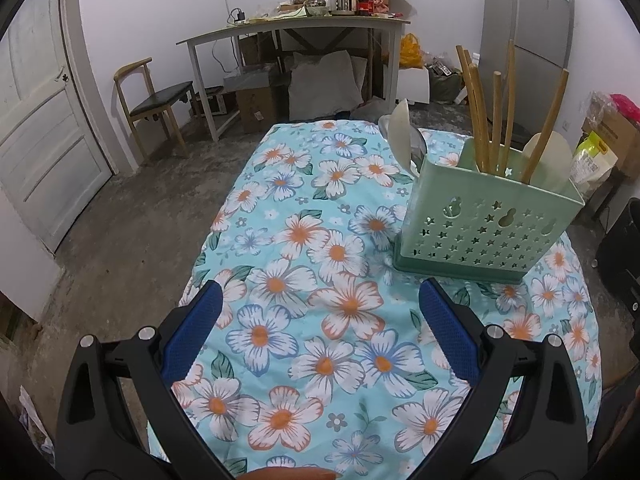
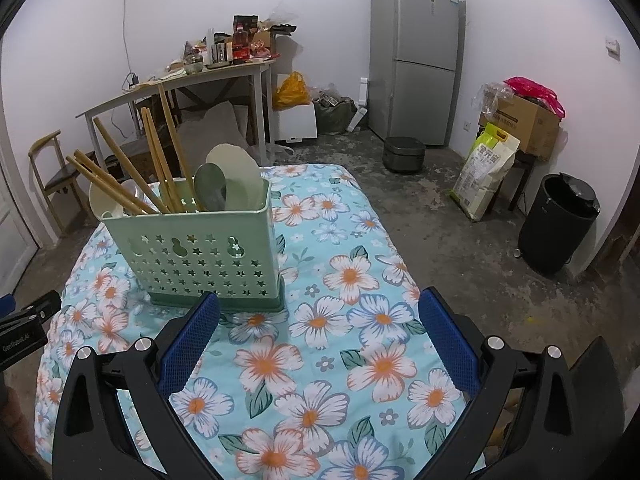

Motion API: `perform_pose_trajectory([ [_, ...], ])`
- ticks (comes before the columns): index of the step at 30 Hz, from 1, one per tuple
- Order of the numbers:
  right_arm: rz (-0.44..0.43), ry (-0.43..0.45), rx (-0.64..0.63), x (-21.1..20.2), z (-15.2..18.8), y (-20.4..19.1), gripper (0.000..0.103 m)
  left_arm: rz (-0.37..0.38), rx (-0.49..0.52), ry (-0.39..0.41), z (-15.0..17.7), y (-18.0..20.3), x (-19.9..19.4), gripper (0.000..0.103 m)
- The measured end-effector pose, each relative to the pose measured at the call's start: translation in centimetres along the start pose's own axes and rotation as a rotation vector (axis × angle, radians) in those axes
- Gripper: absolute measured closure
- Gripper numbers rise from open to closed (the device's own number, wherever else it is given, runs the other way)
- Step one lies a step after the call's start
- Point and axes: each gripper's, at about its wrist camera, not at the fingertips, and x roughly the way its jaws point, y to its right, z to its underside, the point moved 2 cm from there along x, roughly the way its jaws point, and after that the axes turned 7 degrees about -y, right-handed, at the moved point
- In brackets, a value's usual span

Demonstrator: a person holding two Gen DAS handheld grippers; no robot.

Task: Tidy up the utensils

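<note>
The green holder (image 2: 200, 256) hides the lower ends of the chopsticks (image 2: 160, 160) and spoons (image 2: 210, 188) ahead of the jaws. Left of the right jaws, the left gripper (image 2: 24, 320) is cut off by the frame edge.

Floral cloth (image 1: 320, 280) bare except the holder (image 1: 488, 216).

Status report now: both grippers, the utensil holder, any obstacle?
Left gripper open, empty. Right gripper open, empty. Green perforated plastic utensil holder upright on floral tablecloth, wooden chopsticks and pale spoons inside. No loose utensils seen, nothing in the way.
</note>
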Motion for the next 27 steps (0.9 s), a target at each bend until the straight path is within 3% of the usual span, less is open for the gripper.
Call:
perform_pose_trajectory([
  [27,-0.011,-0.007,-0.017,0.41,-0.32,-0.84,0.006,0.008,0.004,-0.012,-0.27,0.19,0.67,0.008],
])
